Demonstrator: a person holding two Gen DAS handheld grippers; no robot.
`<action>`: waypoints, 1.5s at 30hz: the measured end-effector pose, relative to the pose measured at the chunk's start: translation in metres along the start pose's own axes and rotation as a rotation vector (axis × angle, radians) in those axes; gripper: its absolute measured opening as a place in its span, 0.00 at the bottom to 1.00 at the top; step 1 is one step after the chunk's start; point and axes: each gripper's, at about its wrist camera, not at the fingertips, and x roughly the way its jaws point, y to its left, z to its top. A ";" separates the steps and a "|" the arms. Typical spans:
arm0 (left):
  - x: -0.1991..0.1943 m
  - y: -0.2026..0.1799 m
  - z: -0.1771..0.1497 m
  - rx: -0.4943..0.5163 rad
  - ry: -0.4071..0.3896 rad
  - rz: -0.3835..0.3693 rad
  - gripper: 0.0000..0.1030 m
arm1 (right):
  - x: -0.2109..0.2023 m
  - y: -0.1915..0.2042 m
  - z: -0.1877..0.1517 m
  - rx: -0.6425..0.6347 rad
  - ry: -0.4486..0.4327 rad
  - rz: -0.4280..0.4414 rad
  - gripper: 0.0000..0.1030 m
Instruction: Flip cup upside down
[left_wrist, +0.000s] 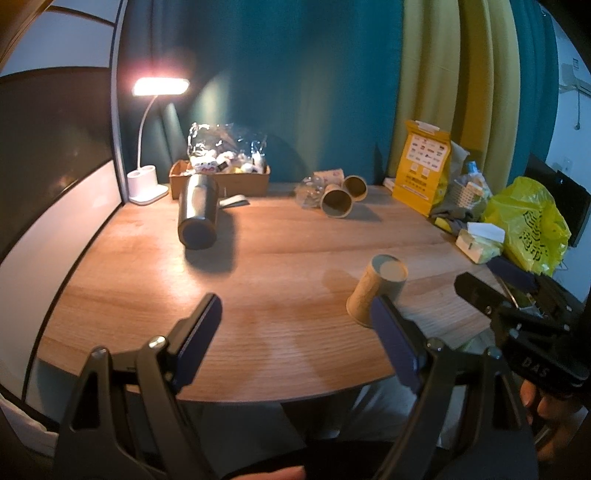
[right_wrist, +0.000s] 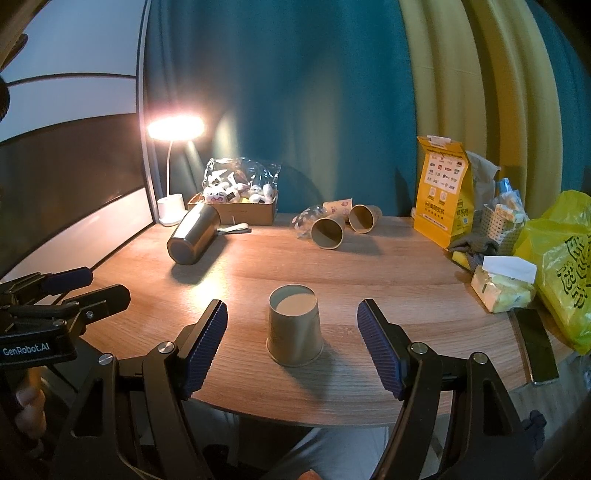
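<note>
one paper cup (right_wrist: 294, 334) stands mouth-down on the worktop (right_wrist: 369, 266), base up, near the front edge and between the spread fingers of the right tool (right_wrist: 291, 325) without touching either pad. judging by that pose, the flip itself looks done and the step in hand is the release and retreat. the right tool is released, jaws wide, so the sound move is to draw it straight back toward the person, level, keeping both pads off the cup's thin wall; a brush on either side could tip so light a thing. the left tool (left_wrist: 295, 317) is also released and grasps nothing, hovering over bare wood with the cup just beyond its right finger; it should hold off. two more paper cups (right_wrist: 327, 232) lie on their sides farther back beside a steel tumbler (right_wrist: 192, 234), also on its side, well apart from the flipped one.
</note>
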 end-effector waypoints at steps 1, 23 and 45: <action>0.000 0.000 0.000 0.000 0.000 -0.001 0.82 | 0.000 0.000 0.000 -0.003 -0.002 -0.001 0.74; 0.000 0.000 0.000 -0.005 -0.002 0.000 0.82 | -0.001 0.003 -0.001 -0.005 -0.002 0.000 0.74; -0.001 -0.001 0.000 -0.006 -0.004 -0.003 0.82 | -0.001 0.005 -0.001 -0.006 -0.002 0.002 0.74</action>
